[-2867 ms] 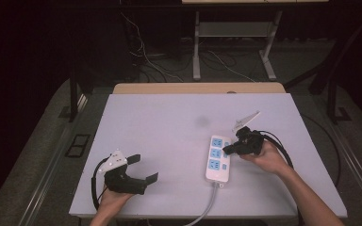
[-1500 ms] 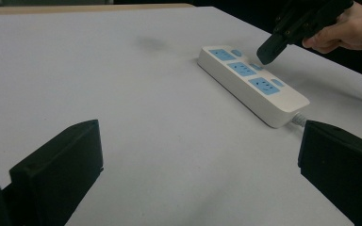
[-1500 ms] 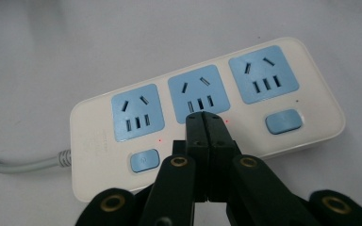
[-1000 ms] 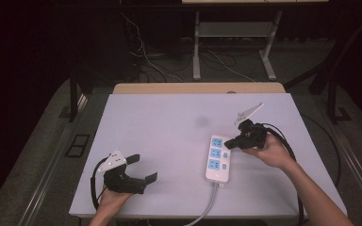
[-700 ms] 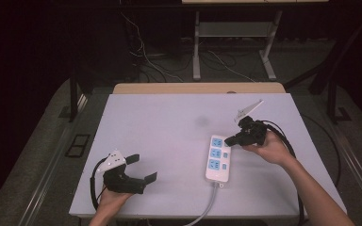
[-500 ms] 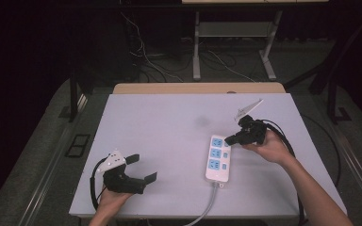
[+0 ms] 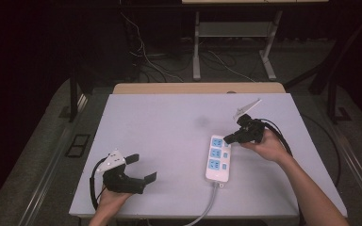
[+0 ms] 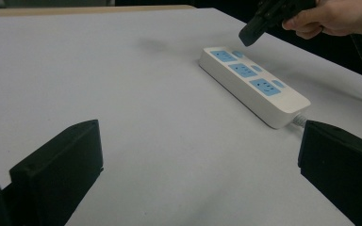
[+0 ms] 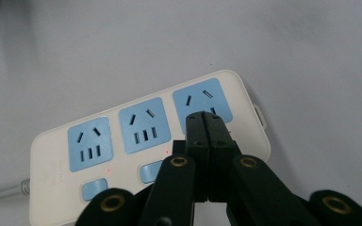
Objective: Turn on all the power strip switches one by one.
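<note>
Since earlier, our right hand-held gripper [image 7: 232,138], jaws together, has lifted to the power strip's [image 7: 218,158] far end; our left hand-held gripper [image 7: 143,168] rests apart, well away from it.

Bare table [image 7: 169,136] left of power strip [image 7: 218,158]

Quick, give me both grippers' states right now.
Left gripper: open, holding nothing, resting on the table.
Right gripper: shut, holding nothing, tips over the power strip.
</note>
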{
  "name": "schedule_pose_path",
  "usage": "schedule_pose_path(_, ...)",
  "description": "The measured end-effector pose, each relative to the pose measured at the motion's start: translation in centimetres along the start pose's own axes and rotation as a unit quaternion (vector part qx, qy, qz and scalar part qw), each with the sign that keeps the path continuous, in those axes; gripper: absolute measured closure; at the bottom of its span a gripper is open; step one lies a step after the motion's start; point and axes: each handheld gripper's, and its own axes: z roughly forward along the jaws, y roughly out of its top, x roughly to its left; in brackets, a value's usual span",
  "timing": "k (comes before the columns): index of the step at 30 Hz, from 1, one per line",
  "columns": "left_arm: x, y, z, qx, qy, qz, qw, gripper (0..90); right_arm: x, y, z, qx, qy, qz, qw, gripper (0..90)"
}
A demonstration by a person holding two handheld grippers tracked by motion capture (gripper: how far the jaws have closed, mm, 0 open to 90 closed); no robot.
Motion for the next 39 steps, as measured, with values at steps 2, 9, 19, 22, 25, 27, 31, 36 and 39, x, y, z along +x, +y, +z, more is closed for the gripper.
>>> schedule_pose_path(2,0.0,0.0,0.0,0.000,0.000,0.000,1.0000,0.0,-0.1,0.0,0.2,0.004,-0.001,0.001,1.0000,89.7)
schedule_pose_path(9,0.0,0.0,0.0,0.000,0.000,0.000,1.0000,0.0,-0.6,-0.1,0.6,0.005,-0.002,0.008,1.0000,89.7)
schedule_pose_path(19,0.0,0.0,0.0,0.000,0.001,0.001,1.0000,0.0,-0.9,-0.2,1.1,0.013,-0.002,0.012,0.9998,89.7)
schedule_pose_path(22,0.0,0.0,0.0,0.000,0.000,0.001,1.0000,0.0,-0.9,-0.2,1.2,0.013,-0.001,0.011,0.9999,89.7)
schedule_pose_path(25,0.0,0.0,0.0,0.000,0.000,0.001,1.0000,0.0,-0.8,-0.2,1.3,0.014,-0.004,0.010,0.9998,89.7)
schedule_pose_path(27,0.0,0.0,0.0,0.001,0.000,0.001,1.0000,0.0,-0.7,-0.2,1.3,0.016,-0.006,0.010,0.9998,89.7)
schedule_pose_path(31,-0.1,0.0,0.0,0.000,-0.002,0.003,1.0000,0.0,-0.8,-0.2,1.3,0.016,-0.005,0.009,0.9998,89.8)
schedule_pose_path(36,-0.1,0.0,0.0,0.000,-0.002,0.001,1.0000,0.0,-1.0,-0.4,1.4,0.009,0.001,0.013,0.9999,90.0)
schedule_pose_path(39,-0.1,0.0,-0.1,-0.001,0.000,0.000,1.0000,0.0,-1.1,-0.5,1.4,0.009,0.003,0.011,0.9999,90.0)
